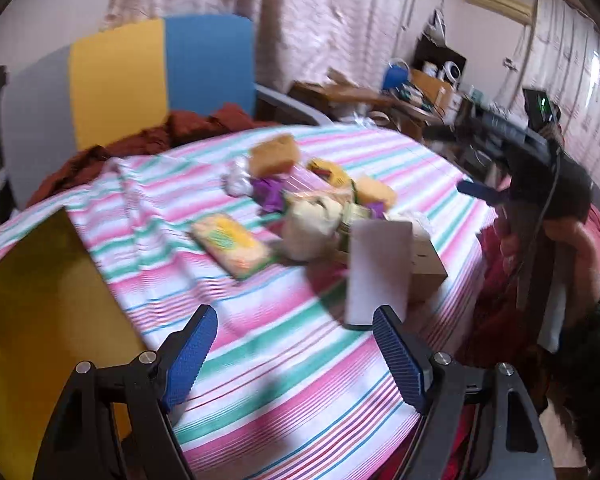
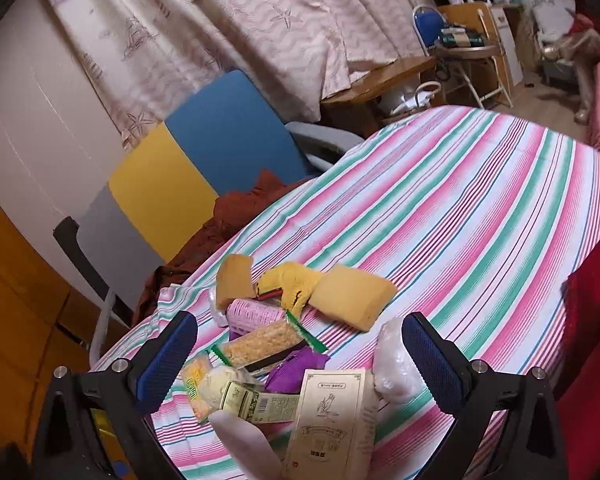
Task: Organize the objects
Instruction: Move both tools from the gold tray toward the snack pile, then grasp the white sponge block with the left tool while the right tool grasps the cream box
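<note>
A pile of small goods lies on the striped cloth (image 1: pixel 284 344). In the left wrist view I see a yellow sponge (image 1: pixel 274 154), a second sponge (image 1: pixel 374 192), a snack packet (image 1: pixel 234 246), a cream bag (image 1: pixel 310 224) and an upright white box (image 1: pixel 380 272). My left gripper (image 1: pixel 296 360) is open above the cloth, short of the box. The right gripper (image 1: pixel 480 192) reaches in from the right. In the right wrist view, my right gripper (image 2: pixel 300 364) hangs open over the pile, above a kraft box (image 2: pixel 332 420), a purple item (image 2: pixel 296 372), a snack bar (image 2: pixel 260 344) and a white plastic bag (image 2: pixel 392 364).
A chair (image 2: pixel 204 168) with a grey, yellow and blue back stands behind the table, a rust-red cloth (image 2: pixel 252 204) on it. A yellow panel (image 1: pixel 32 320) is at the left. A person's arm (image 1: pixel 580 248) is at the right. Bare striped cloth (image 2: pixel 480 208) stretches to the right.
</note>
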A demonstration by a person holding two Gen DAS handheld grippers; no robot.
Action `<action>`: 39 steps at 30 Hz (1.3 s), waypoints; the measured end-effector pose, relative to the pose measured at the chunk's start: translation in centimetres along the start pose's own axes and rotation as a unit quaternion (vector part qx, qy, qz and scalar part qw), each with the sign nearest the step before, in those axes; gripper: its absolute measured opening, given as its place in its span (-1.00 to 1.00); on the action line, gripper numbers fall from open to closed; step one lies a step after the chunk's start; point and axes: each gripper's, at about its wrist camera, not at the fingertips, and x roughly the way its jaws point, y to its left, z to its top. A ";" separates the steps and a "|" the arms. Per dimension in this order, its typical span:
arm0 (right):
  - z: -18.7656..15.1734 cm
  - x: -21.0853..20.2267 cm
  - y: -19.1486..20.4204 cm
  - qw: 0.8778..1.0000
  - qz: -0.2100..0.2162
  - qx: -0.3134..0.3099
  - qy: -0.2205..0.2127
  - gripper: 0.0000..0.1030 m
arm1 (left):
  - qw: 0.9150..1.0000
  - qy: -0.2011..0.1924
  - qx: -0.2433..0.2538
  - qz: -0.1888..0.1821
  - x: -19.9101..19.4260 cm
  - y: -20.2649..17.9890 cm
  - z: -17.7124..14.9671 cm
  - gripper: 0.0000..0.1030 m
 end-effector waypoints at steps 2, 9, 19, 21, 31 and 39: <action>-0.1 0.1 0.0 1.000 0.006 0.002 0.003 0.99 | 1.000 0.021 -0.001 -0.014 1.8 -0.7 0.4 0.56; 0.0 0.6 -0.3 1.000 0.022 0.011 0.015 0.99 | 0.997 0.041 0.041 -0.045 5.3 -4.3 1.6 0.56; 0.0 1.0 -0.6 0.999 0.020 0.019 0.024 0.99 | 0.995 0.056 0.057 -0.060 8.6 -6.7 2.5 0.55; 0.0 1.2 -0.6 0.999 0.017 0.017 0.028 0.99 | 0.995 0.062 0.052 -0.063 9.3 -6.5 2.5 0.46; -0.1 1.9 -0.1 0.999 -0.003 -0.002 0.045 0.99 | 0.994 0.054 0.049 -0.080 9.3 -5.7 1.4 0.09; -0.2 2.5 0.1 0.997 -0.034 -0.012 0.068 0.99 | 0.997 0.042 0.007 -0.066 5.6 -3.3 0.2 0.09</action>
